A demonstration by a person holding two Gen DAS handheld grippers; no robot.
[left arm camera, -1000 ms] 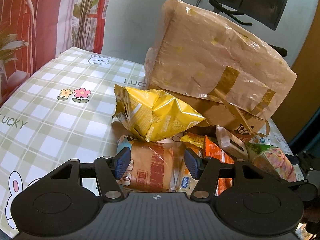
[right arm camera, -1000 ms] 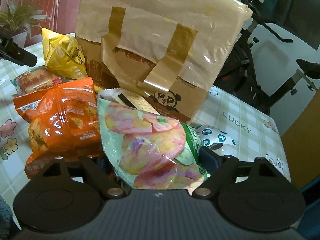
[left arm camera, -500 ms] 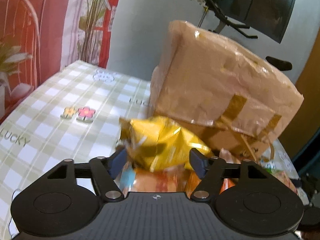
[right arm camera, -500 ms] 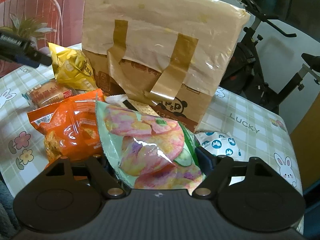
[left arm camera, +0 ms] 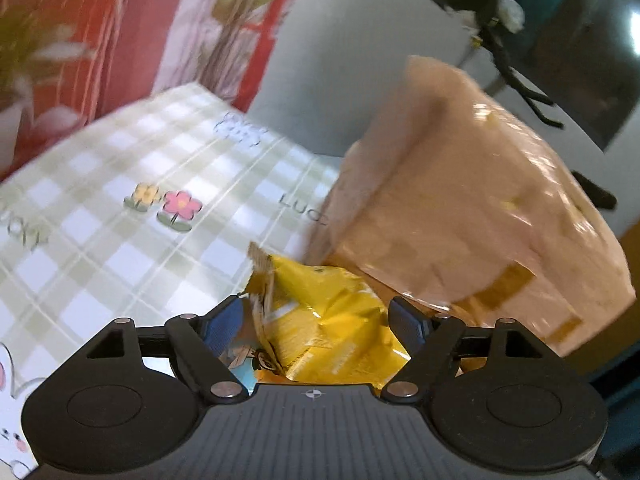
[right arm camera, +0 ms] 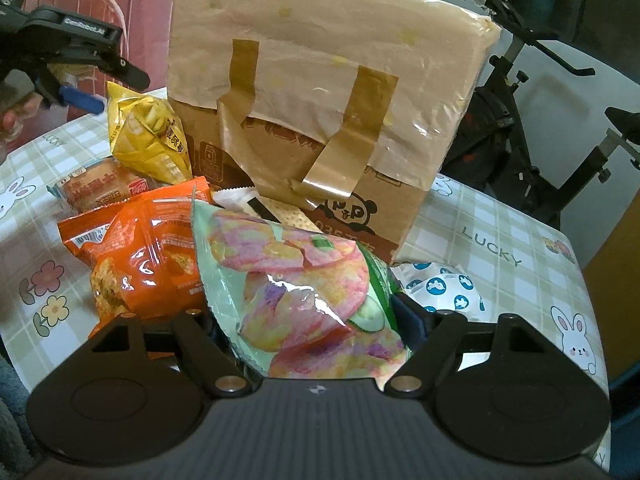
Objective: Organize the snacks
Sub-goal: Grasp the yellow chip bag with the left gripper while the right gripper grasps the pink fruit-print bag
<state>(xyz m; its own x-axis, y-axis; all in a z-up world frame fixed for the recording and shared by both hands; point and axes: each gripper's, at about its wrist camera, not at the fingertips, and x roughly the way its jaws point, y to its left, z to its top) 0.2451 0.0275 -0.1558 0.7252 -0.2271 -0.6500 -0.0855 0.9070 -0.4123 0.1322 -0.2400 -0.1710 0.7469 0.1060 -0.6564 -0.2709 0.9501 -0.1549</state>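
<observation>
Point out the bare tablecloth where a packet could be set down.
Bare cloth lies left of the yellow bag, around the printed flowers, and right of the cardboard box, past the blue-dotted packet. In front of the box, packets crowd together.

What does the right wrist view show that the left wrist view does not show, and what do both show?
Only the right wrist view shows the green chip bag between the right gripper's fingers, the orange bag, the bread pack, the blue-dotted white packet and the left gripper from outside, above the snacks.

Only the left wrist view shows the flower print on the tablecloth.

Both show the yellow bag and the taped cardboard box.
</observation>
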